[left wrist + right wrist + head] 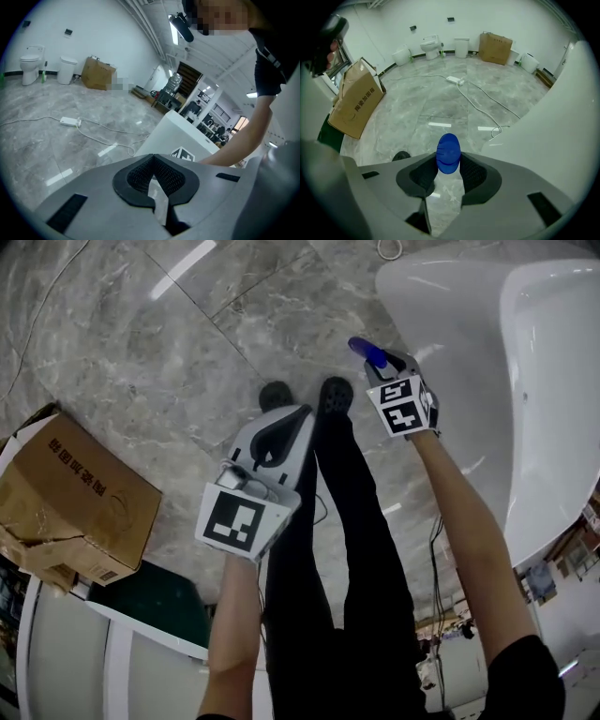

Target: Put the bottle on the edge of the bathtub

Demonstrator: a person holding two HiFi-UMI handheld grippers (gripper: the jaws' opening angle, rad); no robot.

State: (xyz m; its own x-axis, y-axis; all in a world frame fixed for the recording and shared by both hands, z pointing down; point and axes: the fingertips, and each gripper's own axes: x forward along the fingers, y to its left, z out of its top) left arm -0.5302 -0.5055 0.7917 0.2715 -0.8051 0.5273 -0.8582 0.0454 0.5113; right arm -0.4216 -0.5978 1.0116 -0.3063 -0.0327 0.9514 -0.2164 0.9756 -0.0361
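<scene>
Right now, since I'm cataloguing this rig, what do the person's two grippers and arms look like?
The left gripper and right gripper are light-grey plastic wedge-shaped shells, with black ribbed pads lining the tongs. Each carries a white cube printed with black square markers. Both forearms are uncovered; a black short sleeve shows on the right arm.

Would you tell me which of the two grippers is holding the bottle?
The right gripper, jaws clamped on the blue-capped bottle; the left gripper is shut on nothing.
</scene>
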